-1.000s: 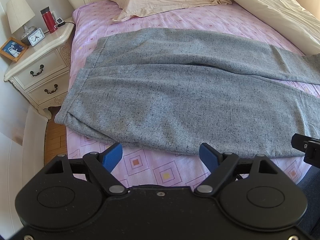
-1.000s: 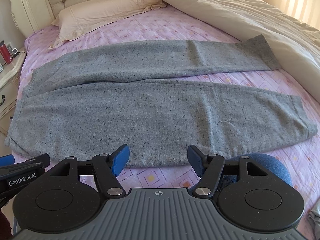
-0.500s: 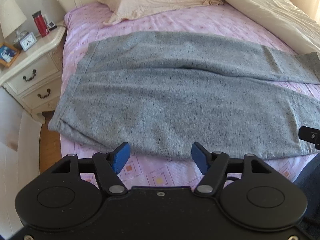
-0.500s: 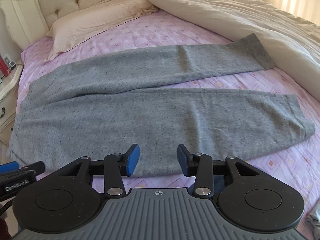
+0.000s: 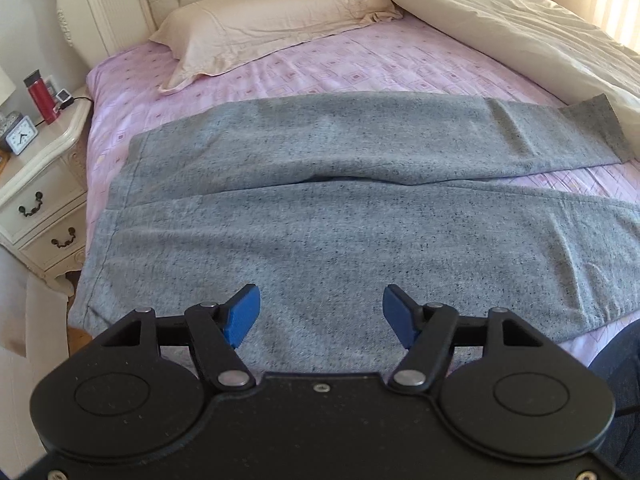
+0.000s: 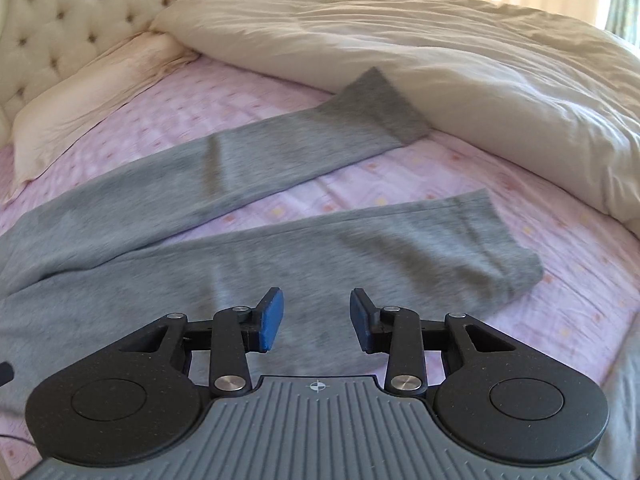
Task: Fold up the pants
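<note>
Bright daylight; seemingly motion-blurred right view

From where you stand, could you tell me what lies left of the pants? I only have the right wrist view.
Observer: A white nightstand stands beside the bed at the waistband end of the grey pants.
Operator: Thank you. Is anything on it?
Observer: Yes, a red bottle and a small clock stand on top.
Operator: And is the left gripper holding the fabric?
Observer: No, the left gripper is open above the near leg, with nothing between its blue pads.
</note>
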The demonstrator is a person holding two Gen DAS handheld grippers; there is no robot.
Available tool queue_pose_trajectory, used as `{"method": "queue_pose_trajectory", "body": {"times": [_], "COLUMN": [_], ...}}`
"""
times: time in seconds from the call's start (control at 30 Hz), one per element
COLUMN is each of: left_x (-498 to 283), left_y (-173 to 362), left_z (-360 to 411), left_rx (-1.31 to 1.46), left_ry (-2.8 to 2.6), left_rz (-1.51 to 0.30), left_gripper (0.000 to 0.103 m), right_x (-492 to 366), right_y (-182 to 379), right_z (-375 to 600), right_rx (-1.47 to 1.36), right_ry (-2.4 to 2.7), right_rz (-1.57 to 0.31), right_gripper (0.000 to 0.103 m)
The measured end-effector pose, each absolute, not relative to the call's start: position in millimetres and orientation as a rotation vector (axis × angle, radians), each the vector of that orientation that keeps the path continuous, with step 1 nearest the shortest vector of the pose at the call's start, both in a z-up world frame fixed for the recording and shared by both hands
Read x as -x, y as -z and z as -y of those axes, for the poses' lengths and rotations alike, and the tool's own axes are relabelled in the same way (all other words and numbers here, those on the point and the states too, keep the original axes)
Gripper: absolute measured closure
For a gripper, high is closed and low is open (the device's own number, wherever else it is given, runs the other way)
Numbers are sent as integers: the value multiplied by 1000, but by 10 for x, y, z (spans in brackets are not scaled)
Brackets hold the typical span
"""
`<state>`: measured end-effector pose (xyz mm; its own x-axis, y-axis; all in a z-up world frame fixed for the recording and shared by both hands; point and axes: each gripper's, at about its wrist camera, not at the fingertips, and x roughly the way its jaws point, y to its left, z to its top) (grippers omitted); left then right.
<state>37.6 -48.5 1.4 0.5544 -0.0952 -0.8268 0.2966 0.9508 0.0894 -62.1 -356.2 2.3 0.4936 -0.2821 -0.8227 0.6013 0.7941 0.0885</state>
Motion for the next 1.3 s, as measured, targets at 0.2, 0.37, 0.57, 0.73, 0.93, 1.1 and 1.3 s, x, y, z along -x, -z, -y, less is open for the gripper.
{"method": "queue_pose_trajectory", "body": {"times": [0.2, 0.37, 0.57, 0.73, 0.93, 1.1, 1.3], "left_x": [-460, -573, -720, -801, -839, -842, -864], "left_y": [140, 283, 447, 568, 667, 701, 640], "left_z": [697, 867, 951, 985, 975, 972, 960], "left_rx": [-263, -280, -263, -272, -283, -277, -270], "left_ry": [268, 282, 295, 285, 271, 266, 265], "left_rz": [-990, -1018, -1058, -1087, -1111, -1116, -1089], "left_gripper": [33, 33, 33, 33, 33, 33, 33], "right_x": [734, 719, 696, 594, 500, 383, 164], "right_y": [178, 340, 524, 736, 803, 773, 637], "right_z": [4157, 4557, 4971, 5153, 5186, 5115, 5101], "right_rx": [-419, -411, -457, -469, -440, -407, -317], "right_ry": [673, 751, 795, 798, 769, 681, 708], "right_rz": [-930, -945, -919, -940, -925, -940, -889], "right_gripper": [67, 67, 67, 67, 66, 101, 103]}}
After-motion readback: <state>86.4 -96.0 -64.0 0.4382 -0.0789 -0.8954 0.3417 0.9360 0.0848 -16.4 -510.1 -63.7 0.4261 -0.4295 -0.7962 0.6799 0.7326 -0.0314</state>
